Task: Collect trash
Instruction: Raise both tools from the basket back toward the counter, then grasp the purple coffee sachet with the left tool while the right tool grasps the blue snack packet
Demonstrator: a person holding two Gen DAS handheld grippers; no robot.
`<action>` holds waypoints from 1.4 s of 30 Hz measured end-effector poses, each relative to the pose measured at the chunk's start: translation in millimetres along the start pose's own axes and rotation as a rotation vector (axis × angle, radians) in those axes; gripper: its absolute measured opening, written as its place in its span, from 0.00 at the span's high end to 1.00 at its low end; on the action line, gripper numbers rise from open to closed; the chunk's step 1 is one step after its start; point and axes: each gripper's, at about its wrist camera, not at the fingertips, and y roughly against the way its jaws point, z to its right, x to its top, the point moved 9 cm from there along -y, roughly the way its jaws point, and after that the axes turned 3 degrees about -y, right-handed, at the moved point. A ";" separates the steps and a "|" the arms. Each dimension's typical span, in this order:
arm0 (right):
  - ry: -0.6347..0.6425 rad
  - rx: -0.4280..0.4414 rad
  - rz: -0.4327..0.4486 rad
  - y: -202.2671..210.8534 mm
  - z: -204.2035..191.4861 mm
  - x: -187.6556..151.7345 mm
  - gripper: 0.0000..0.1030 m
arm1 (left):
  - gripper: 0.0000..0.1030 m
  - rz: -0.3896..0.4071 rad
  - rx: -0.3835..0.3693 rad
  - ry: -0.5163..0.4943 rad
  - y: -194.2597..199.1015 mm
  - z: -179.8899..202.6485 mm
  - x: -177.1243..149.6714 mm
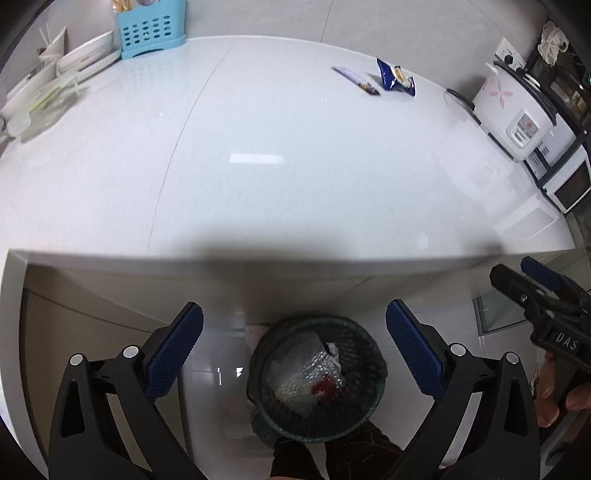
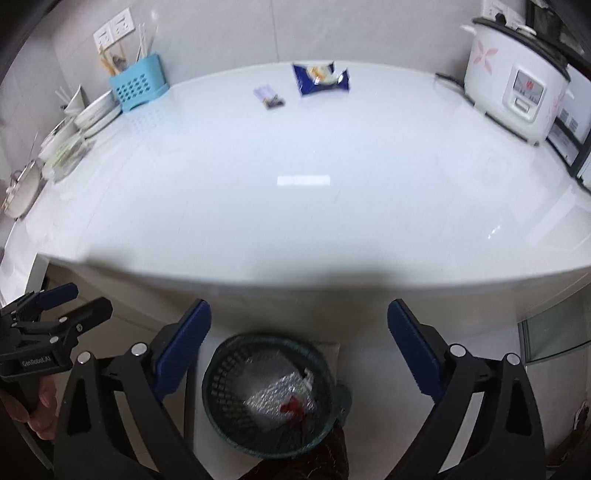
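A blue snack wrapper (image 1: 396,76) (image 2: 320,78) and a small dark and white wrapper (image 1: 357,79) (image 2: 269,96) lie at the far side of the white counter (image 1: 280,155) (image 2: 303,184). A dark mesh bin (image 1: 317,376) (image 2: 272,395) stands on the floor below the counter's front edge, holding bubble wrap and a red scrap. My left gripper (image 1: 294,325) is open and empty above the bin. My right gripper (image 2: 299,321) is open and empty above the bin too. Each gripper shows at the edge of the other's view, the right gripper (image 1: 532,284) and the left gripper (image 2: 66,302).
A blue utensil basket (image 1: 149,27) (image 2: 138,86), plates and bowls (image 1: 81,59) (image 2: 94,112) and a glass container (image 1: 44,107) stand at the counter's left. A white rice cooker (image 1: 513,110) (image 2: 513,88) and a microwave (image 1: 565,181) stand at the right.
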 end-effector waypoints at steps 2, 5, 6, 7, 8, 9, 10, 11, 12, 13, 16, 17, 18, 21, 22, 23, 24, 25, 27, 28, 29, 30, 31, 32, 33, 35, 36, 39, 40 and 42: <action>-0.001 -0.004 0.018 2.0 8.2 20.0 0.10 | 0.06 0.009 -0.006 0.002 -0.6 5.1 16.3; 0.002 -0.007 0.038 1.2 18.2 46.6 0.10 | 0.06 0.029 0.002 -0.001 -2.1 12.1 40.4; 0.003 -0.006 0.043 1.3 21.5 55.2 0.10 | 0.06 0.034 0.003 0.000 -3.4 14.7 48.7; 0.003 -0.005 0.045 1.1 24.4 62.5 0.10 | 0.06 0.039 0.004 0.002 -4.3 17.0 56.1; 0.005 -0.003 0.047 -0.5 27.5 71.1 0.10 | 0.06 0.045 0.010 0.005 -5.6 19.1 64.9; 0.007 -0.003 0.049 -2.5 30.4 79.0 0.10 | 0.06 0.050 0.012 0.009 -7.5 21.4 73.5; 0.009 -0.003 0.051 -4.8 31.4 85.3 0.10 | 0.06 0.053 0.015 0.014 -8.6 22.9 80.2; 0.012 -0.001 0.053 -7.5 34.1 92.8 0.10 | 0.06 0.058 0.023 0.019 -10.8 24.8 87.8; 0.013 -0.001 0.055 -10.5 36.7 99.9 0.10 | 0.06 0.060 0.033 0.021 -12.7 26.0 94.6; 0.013 0.001 0.057 -13.9 40.0 108.6 0.10 | 0.06 0.061 0.041 0.023 -15.8 28.1 102.7; 0.015 0.005 0.057 -23.6 45.9 126.6 0.10 | 0.06 0.061 0.057 0.035 -23.3 32.1 123.1; 0.018 0.006 0.057 -27.2 48.2 134.0 0.10 | 0.06 0.062 0.060 0.038 -26.1 33.2 130.0; 0.021 0.008 0.058 -30.0 50.2 139.8 0.10 | 0.06 0.062 0.063 0.041 -29.2 34.7 137.2; 0.028 0.016 0.060 -39.5 54.7 159.1 0.10 | 0.06 0.062 0.071 0.049 -38.5 37.6 155.8; 0.031 0.017 0.060 -43.2 56.3 165.1 0.10 | 0.06 0.061 0.073 0.052 -41.6 38.7 161.6; 0.034 0.018 0.060 -45.9 57.3 169.5 0.10 | 0.06 0.060 0.075 0.056 -45.5 39.9 168.7; 0.036 0.020 0.059 -49.7 58.9 175.0 0.10 | 0.06 0.059 0.076 0.058 -48.9 41.2 174.8; 0.036 0.022 0.056 -53.5 60.6 180.2 0.10 | 0.06 0.058 0.080 0.059 -53.0 42.8 181.7; 0.035 0.027 0.053 -59.5 63.1 188.3 0.10 | 0.06 0.056 0.084 0.059 -59.7 45.2 191.8; 0.036 0.028 0.053 -62.4 64.7 192.5 0.10 | 0.06 0.054 0.084 0.061 -64.3 47.1 198.4; 0.038 0.028 0.052 -64.6 66.0 195.7 0.10 | 0.06 0.052 0.087 0.060 -68.4 49.0 204.8; 0.039 0.028 0.050 -67.3 67.6 199.3 0.10 | 0.06 0.051 0.088 0.061 -71.9 50.5 210.0; 0.038 0.028 0.048 -69.5 69.4 202.0 0.10 | 0.06 0.049 0.088 0.062 -75.5 51.9 215.1; 0.036 0.028 0.045 -72.4 72.2 205.5 0.10 | 0.06 0.044 0.088 0.066 -80.6 53.6 221.9; 0.034 0.029 0.044 -73.9 74.2 207.7 0.10 | 0.06 0.041 0.089 0.071 -83.5 54.6 226.2; 0.032 0.027 0.042 -76.9 79.4 212.2 0.10 | 0.06 0.038 0.083 0.084 -90.5 57.6 237.7; 0.030 0.025 0.041 -77.8 81.7 213.6 0.10 | 0.06 0.036 0.084 0.087 -94.0 59.0 243.1; 0.032 0.016 0.043 -80.4 89.9 217.8 0.10 | 0.06 0.033 0.088 0.087 -105.1 64.4 259.0; 0.031 0.013 0.042 -81.3 92.7 219.5 0.10 | 0.06 0.030 0.090 0.087 -109.7 66.6 264.8; 0.027 0.009 0.040 -82.6 99.1 222.6 0.10 | 0.06 0.025 0.097 0.088 -116.9 68.6 272.9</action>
